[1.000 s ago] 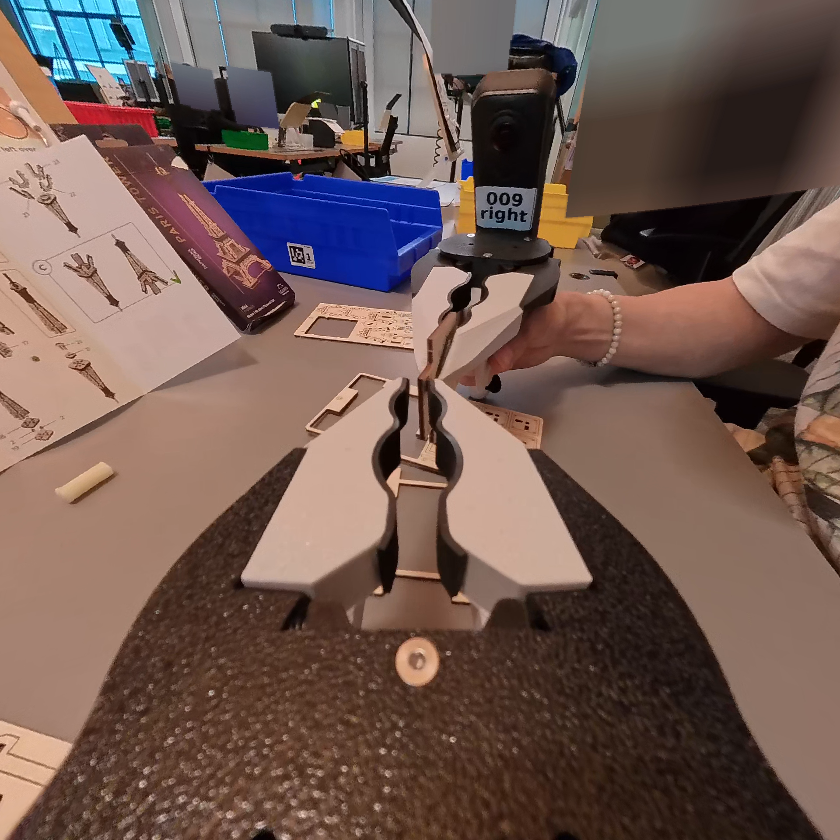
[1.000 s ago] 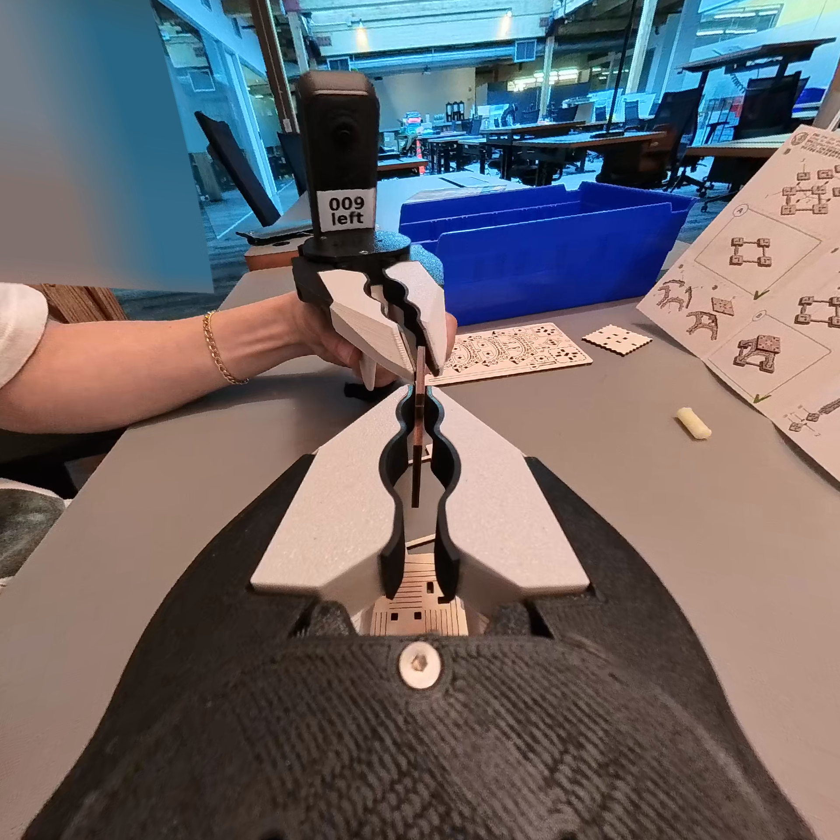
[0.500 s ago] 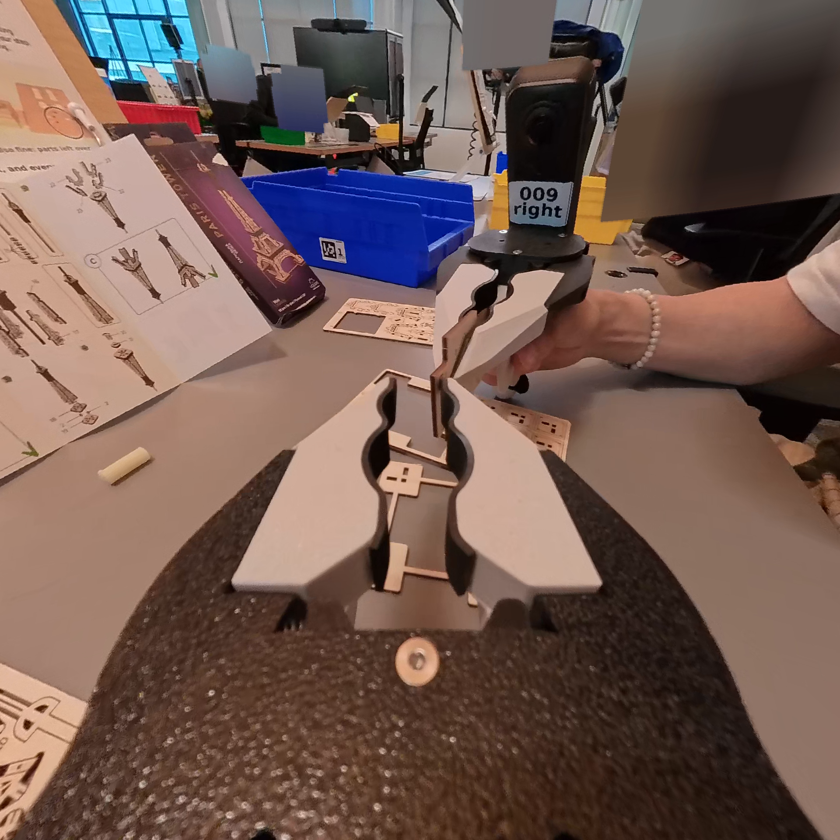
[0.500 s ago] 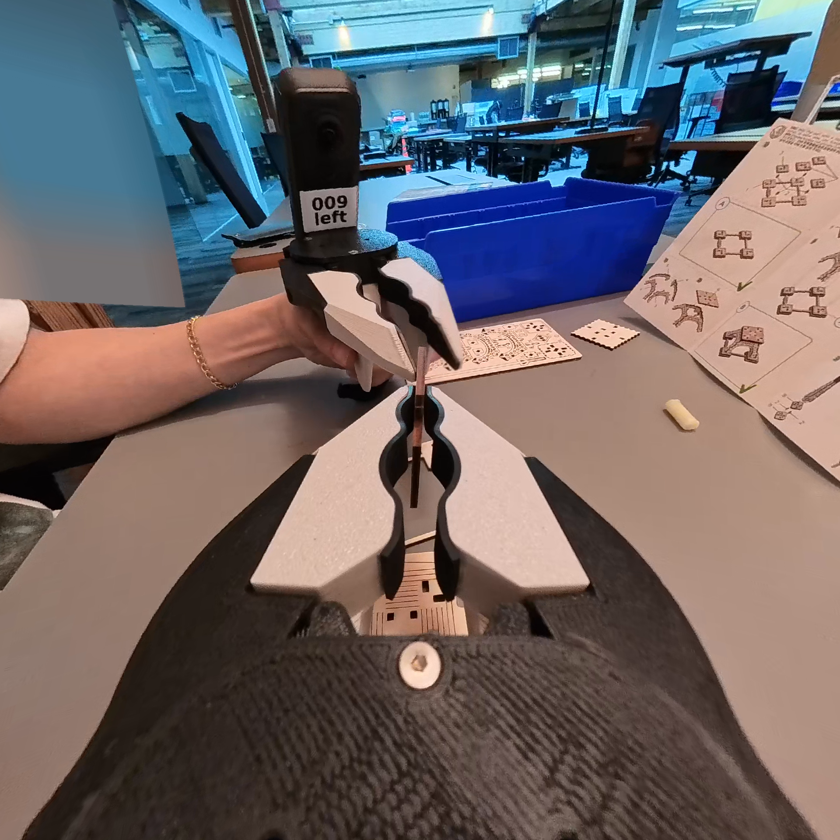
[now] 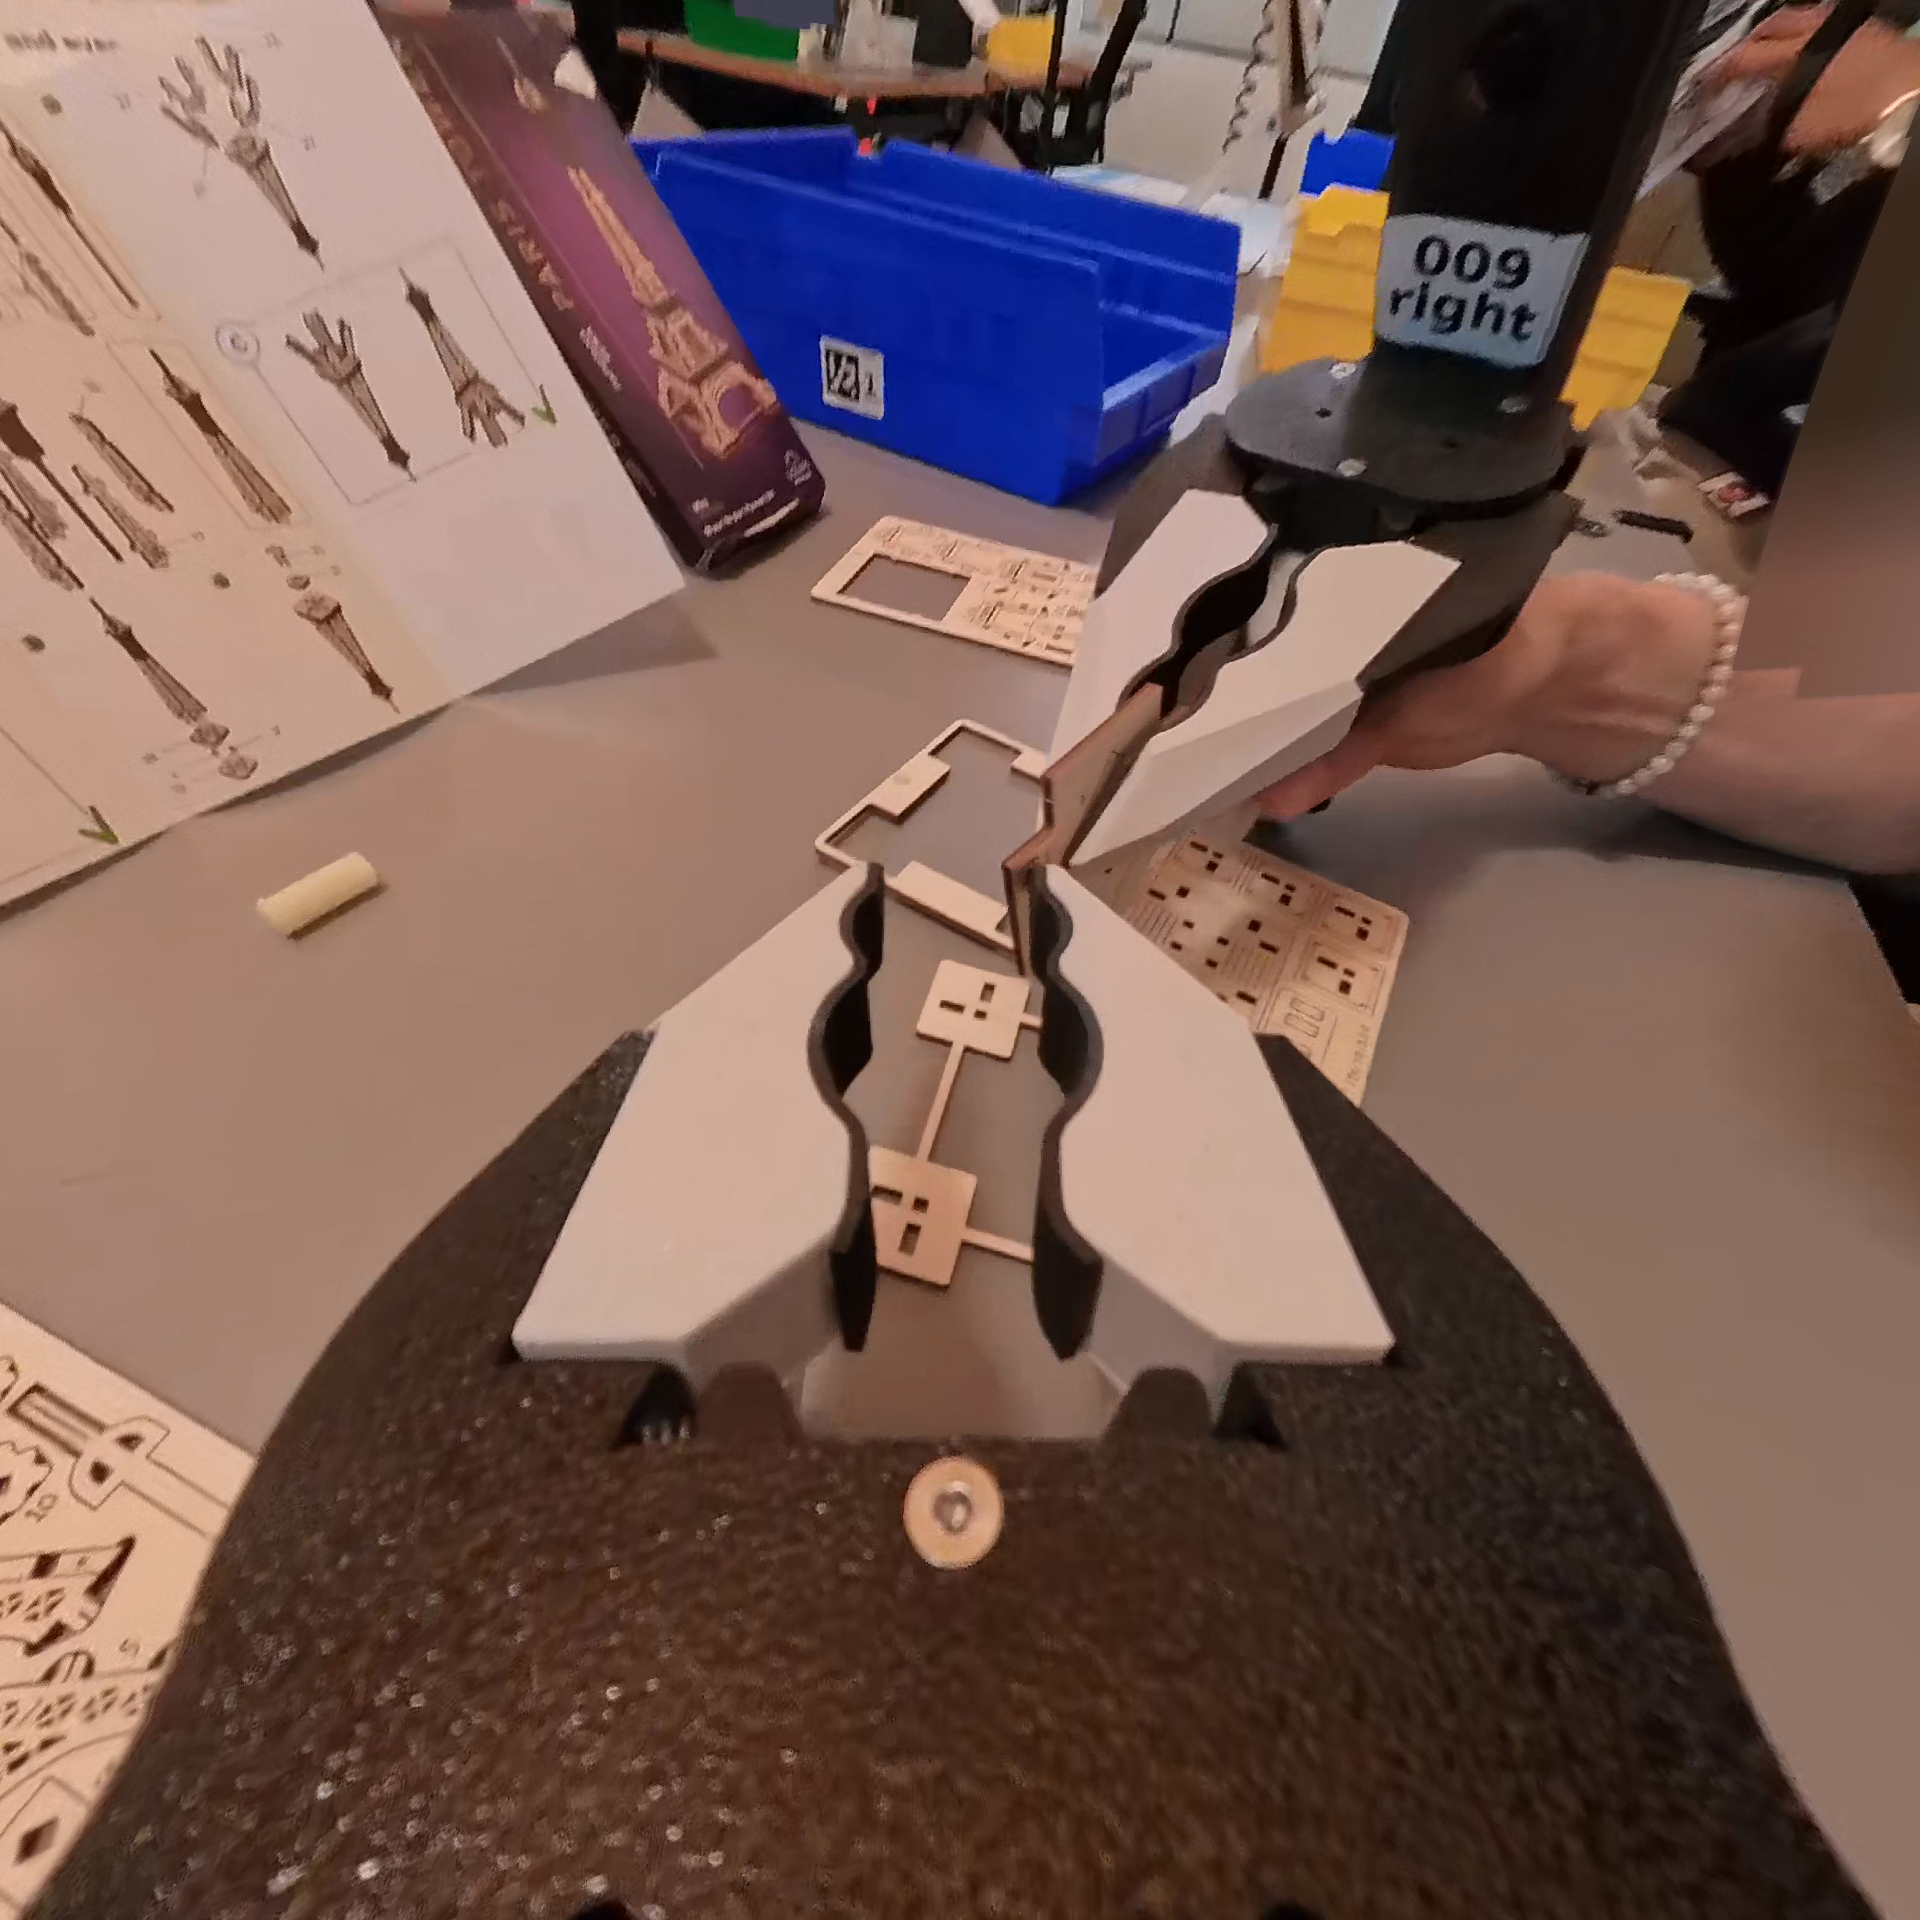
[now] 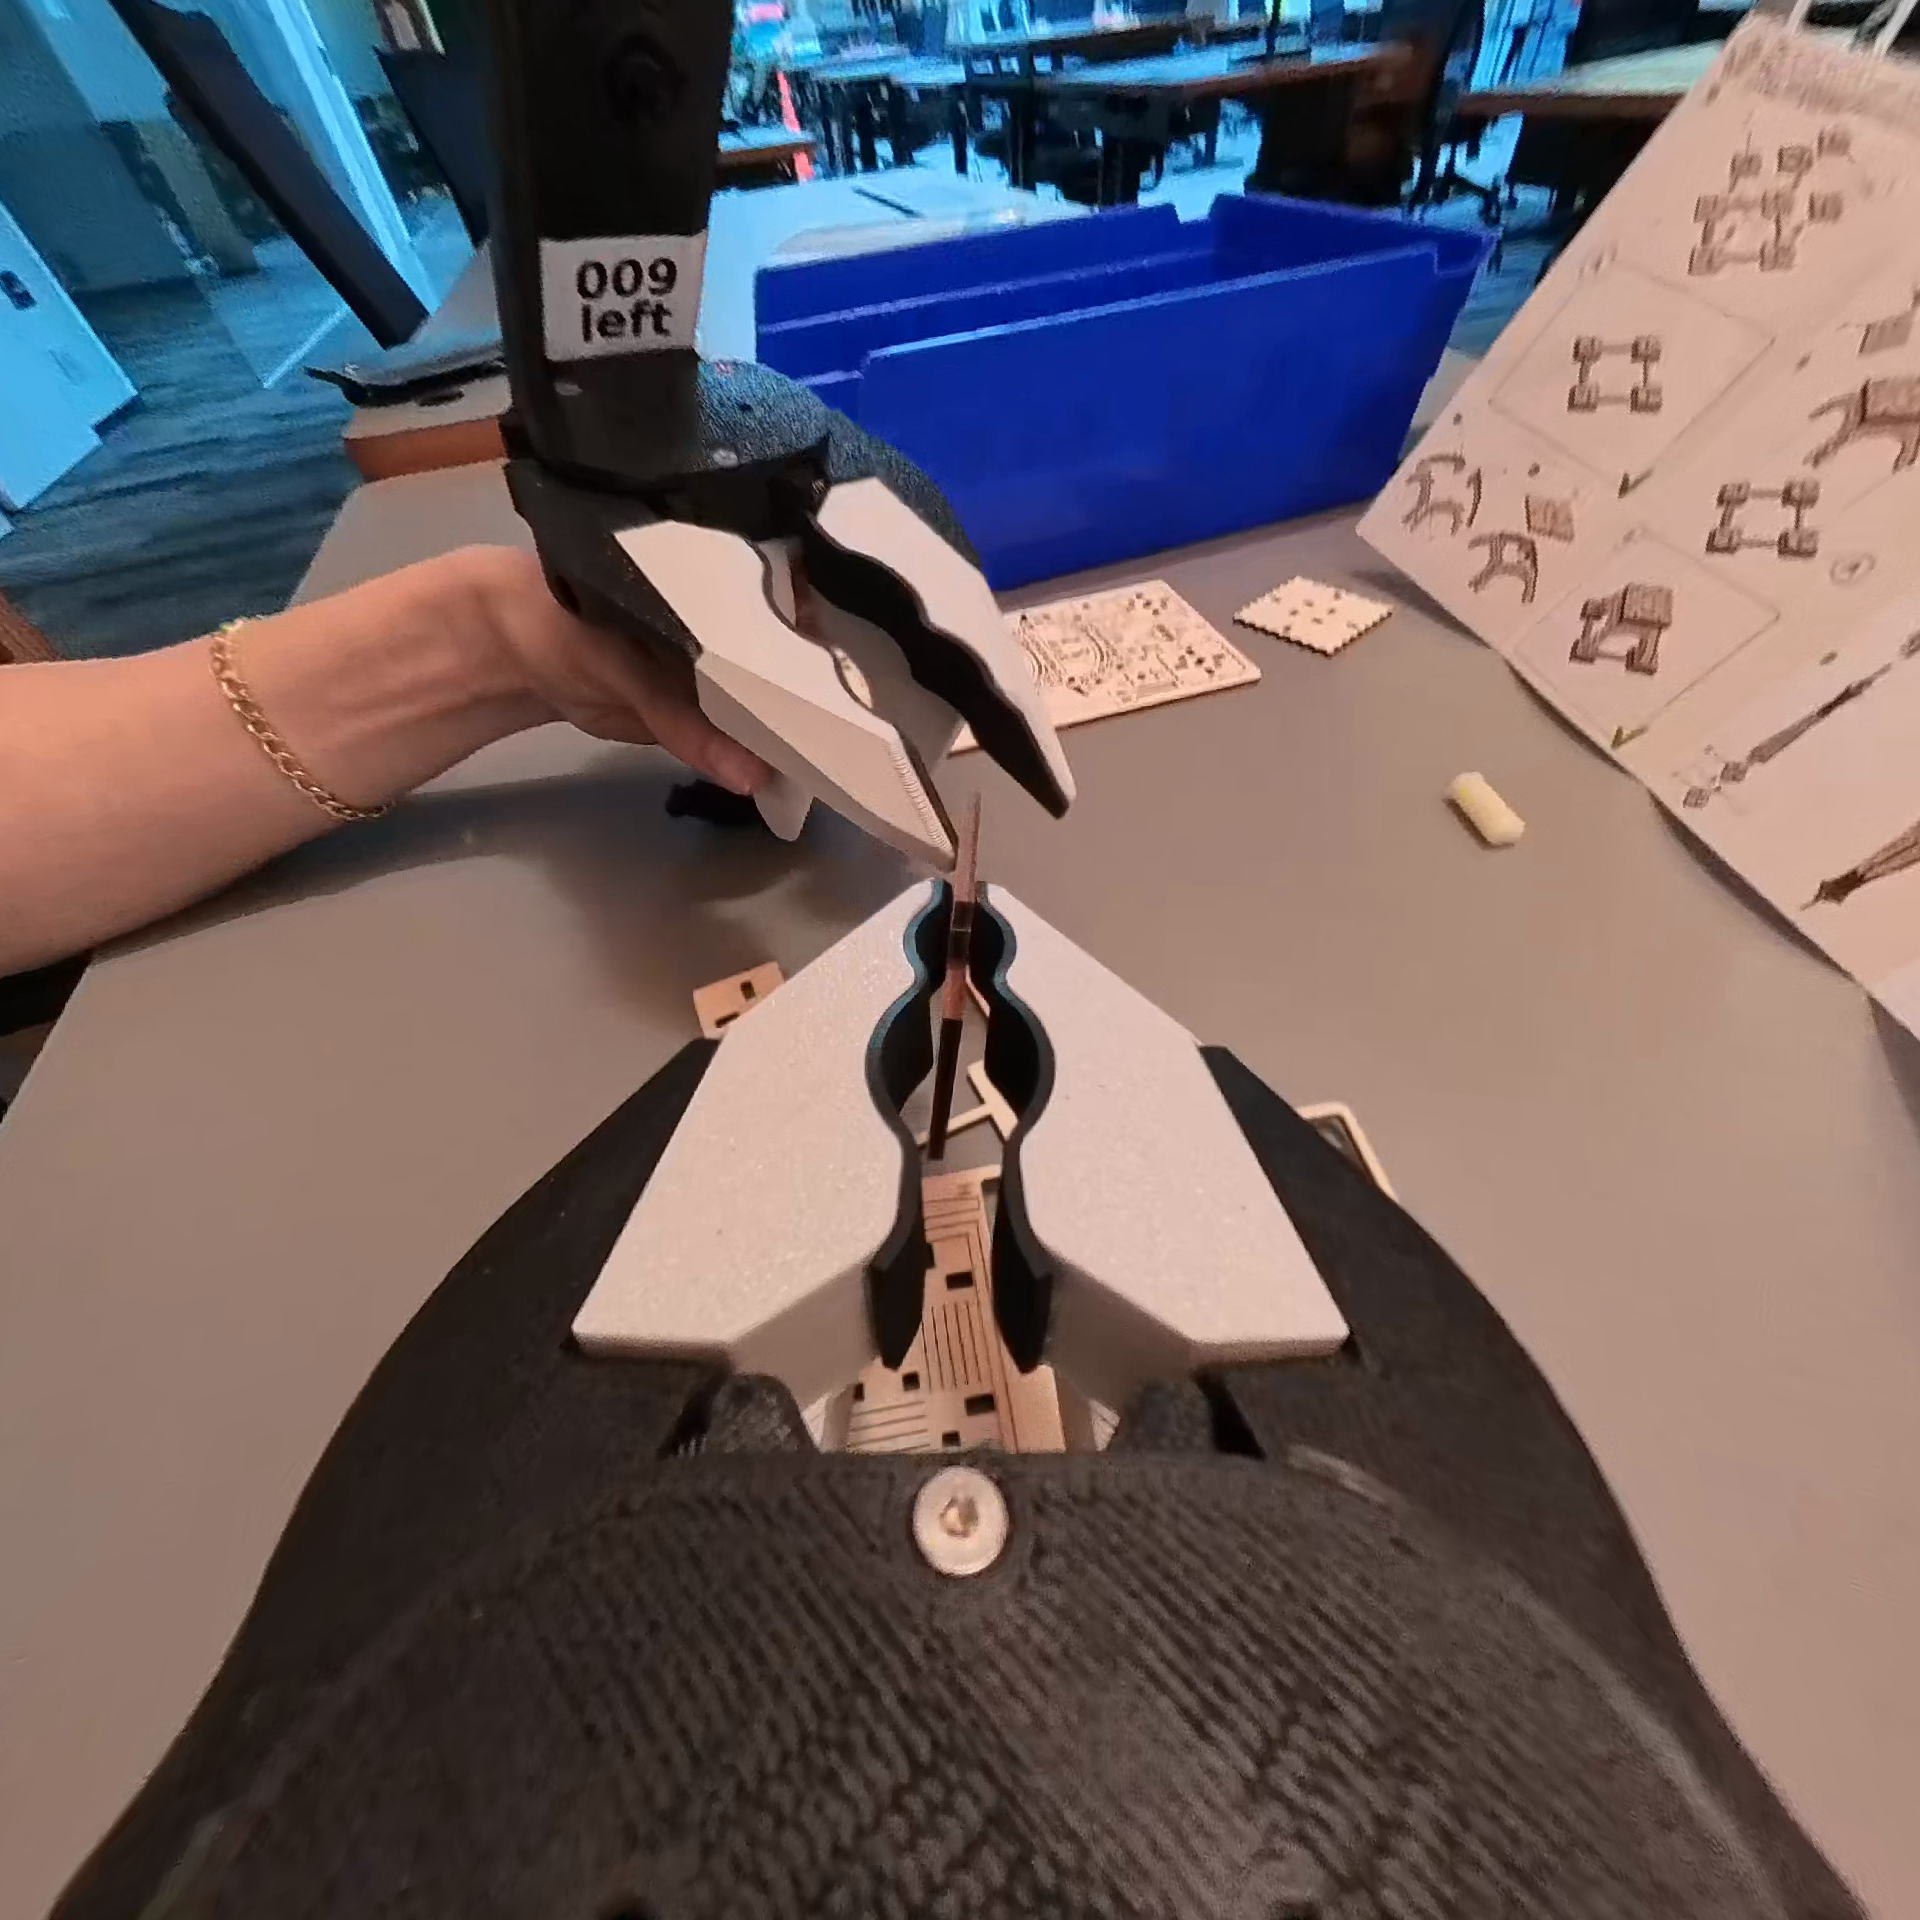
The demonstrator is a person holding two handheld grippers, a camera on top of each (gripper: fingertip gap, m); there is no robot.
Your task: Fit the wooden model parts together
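Wooden part (image 6: 954, 1013), thin flat piece, stands on edge above the grey table (image 5: 520, 790), pinched between the tips of the right gripper (image 6: 958, 896); jaws closed on it. Its upper end sticks out past the tips. In the left wrist view the same part (image 5: 1091, 769) juts from the right gripper (image 5: 1044, 847), lower end hanging beside the left gripper's right fingertip. Left gripper (image 5: 956, 894) jaws spread apart, nothing held between them; in the right wrist view its tips (image 6: 997, 821) sit just above and either side of the part's top. Below on the table: punched-out wooden sheet (image 5: 1278, 935) and frame with square tabs (image 5: 982, 1008). Far side: blue bin (image 5: 935, 301), purple box (image 5: 644, 301), instruction sheet (image 5: 208, 364) at left. Small pale cylinder (image 5: 317, 894) lies near left.
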